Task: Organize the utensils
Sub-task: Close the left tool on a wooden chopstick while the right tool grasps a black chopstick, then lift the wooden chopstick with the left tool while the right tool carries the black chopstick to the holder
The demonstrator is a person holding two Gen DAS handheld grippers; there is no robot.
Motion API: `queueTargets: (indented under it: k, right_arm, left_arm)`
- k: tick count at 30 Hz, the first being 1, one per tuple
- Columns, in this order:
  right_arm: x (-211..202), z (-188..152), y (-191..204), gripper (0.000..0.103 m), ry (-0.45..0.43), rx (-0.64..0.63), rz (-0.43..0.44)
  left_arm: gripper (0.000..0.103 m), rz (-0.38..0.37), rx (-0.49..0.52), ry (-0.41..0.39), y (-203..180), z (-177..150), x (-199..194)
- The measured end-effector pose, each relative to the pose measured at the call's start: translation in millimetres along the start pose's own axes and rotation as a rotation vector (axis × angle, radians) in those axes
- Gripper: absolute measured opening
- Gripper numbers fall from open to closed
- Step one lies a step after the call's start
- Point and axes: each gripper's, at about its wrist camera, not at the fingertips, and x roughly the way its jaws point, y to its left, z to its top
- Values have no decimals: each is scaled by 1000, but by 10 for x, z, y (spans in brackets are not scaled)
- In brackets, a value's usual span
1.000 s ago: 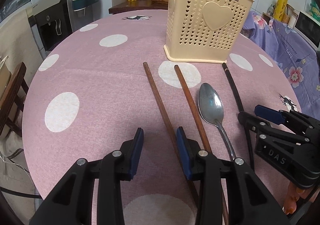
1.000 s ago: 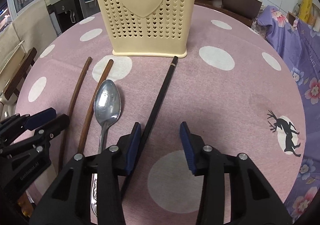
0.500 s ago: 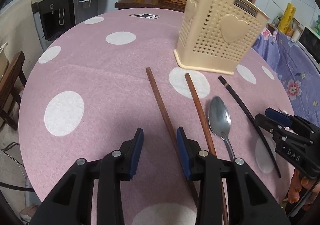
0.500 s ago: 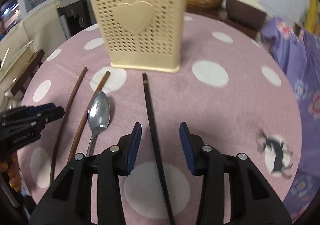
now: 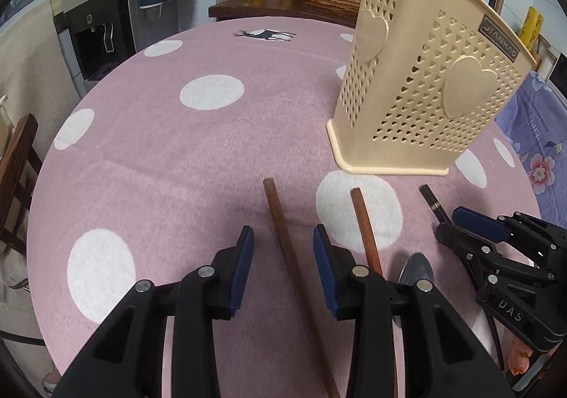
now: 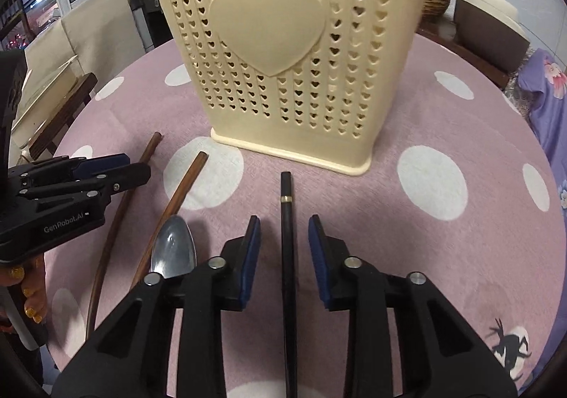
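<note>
Both grippers have slid forward: left gripper (image 5: 283, 256) now straddles a brown chopstick (image 5: 283, 235), right gripper (image 6: 283, 249) the black chopstick (image 6: 286, 238), jaws open, ready to pinch

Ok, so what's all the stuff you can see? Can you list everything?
utensil holder: one, cream with heart holes, standing at the table's middle.
brown chopsticks: two, wooden; one lies between the left claw's fingers, the other just right of it.
black chopstick: one, gold band, between the right claw's fingers.
spoon: one, silver, beside the brown chopsticks.
tablecloth: one, pink with white dots.
water dispenser: one, black and silver, behind the table.
left claw: open.
right claw: open.
</note>
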Motion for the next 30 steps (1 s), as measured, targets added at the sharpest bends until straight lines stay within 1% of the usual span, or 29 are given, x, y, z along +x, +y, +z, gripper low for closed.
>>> queueTargets:
  k: [3, 4, 5, 7, 8, 12, 17, 22, 26, 30]
  right_arm:
    - [64, 64, 30, 25, -5, -19, -9]
    - [79, 79, 45, 23, -6, -26, -14]
    - [93, 97, 65, 19, -6, -36, -25]
    - [121, 125, 98, 13, -5, -50, -25]
    - [128, 134, 112, 9, -3, -53, -18]
    - [151, 152, 149, 9, -2, -61, -20]
    - [135, 134, 124, 8, -5, -41, -4]
    - [19, 113, 85, 8, -36, -15, 12]
    - [-188, 91, 42, 8, -80, 2, 31]
    - [-500, 125, 16, 8, -147, 25, 39]
  left_arm:
    - [33, 10, 17, -5, -40, 27, 27]
    - [32, 15, 20, -8, -51, 34, 34]
    - [30, 19, 21, -11, -57, 40, 40]
    - [25, 29, 26, -15, -71, 44, 43]
    - [20, 34, 30, -17, -75, 43, 45]
    - [10, 40, 28, -21, -79, 60, 49]
    - [9, 34, 32, -27, -106, 66, 65]
    - [9, 22, 23, -46, -108, 64, 6]
    - [8, -11, 17, -85, -107, 85, -171]
    - [8, -48, 31, -163, -136, 136, -525]
